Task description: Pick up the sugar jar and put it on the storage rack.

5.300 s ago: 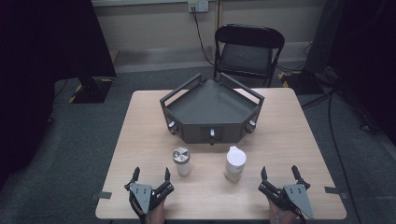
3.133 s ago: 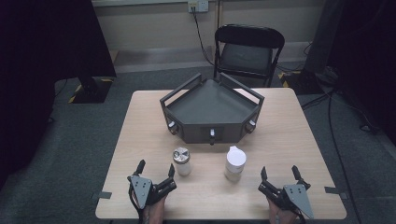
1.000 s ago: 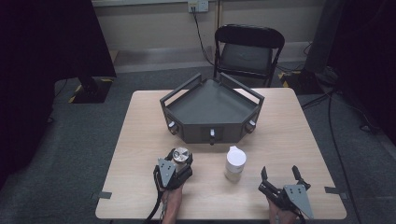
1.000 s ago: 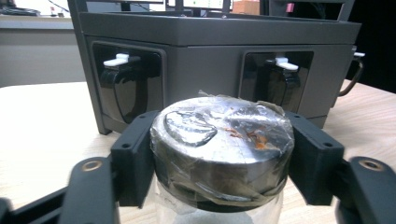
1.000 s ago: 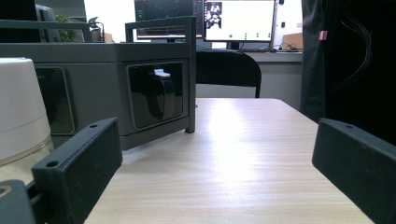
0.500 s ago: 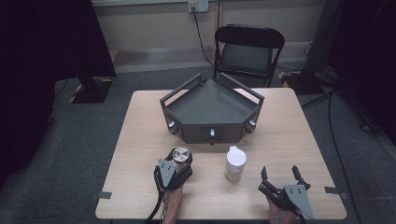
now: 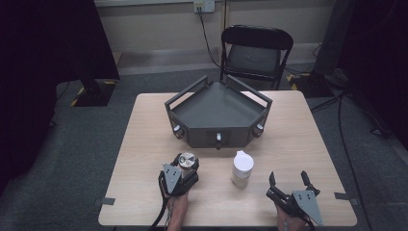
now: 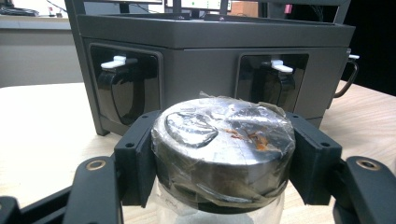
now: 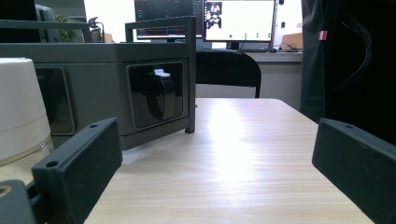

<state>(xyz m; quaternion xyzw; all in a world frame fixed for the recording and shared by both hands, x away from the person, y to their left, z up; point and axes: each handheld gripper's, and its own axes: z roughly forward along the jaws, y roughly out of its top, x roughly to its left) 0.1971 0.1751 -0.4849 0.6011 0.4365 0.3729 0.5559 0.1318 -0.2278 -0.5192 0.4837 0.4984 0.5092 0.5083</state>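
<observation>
The left gripper (image 7: 185, 169) is clamped on the metal lid (image 8: 223, 135) of a glass jar (image 7: 186, 166) that stands on the table (image 7: 139, 144), near its front edge and left of centre. In the left gripper view the two black pads press the lid's wall from either side, and crinkled clear film wraps the lid's top and side. The step in hand looks like securing the jar by its lid — to lift it or to twist the lid off. To do it well, the pads should stay square on the lid's straight wall and not slide up onto the loose film, which may slip; any pull should go straight up, since the jar's glass body below hangs free of the pads. If the lid is to be turned, the other gripper will likely have to steady the body.

Behind the jar stands the dark grey tray stand (image 7: 219, 113), with small white-handled latches (image 8: 119, 61) set in windows along its front. Just right of the jar is a white-capped container (image 7: 242, 168), apart from it. Farther right, the right gripper (image 7: 291, 182) rests near the table's front edge with its jaws spread wide and nothing between them.

Counted — two grippers, two jars or containers, one tray stand, one table, one folding chair (image 7: 255, 50) beyond it.
</observation>
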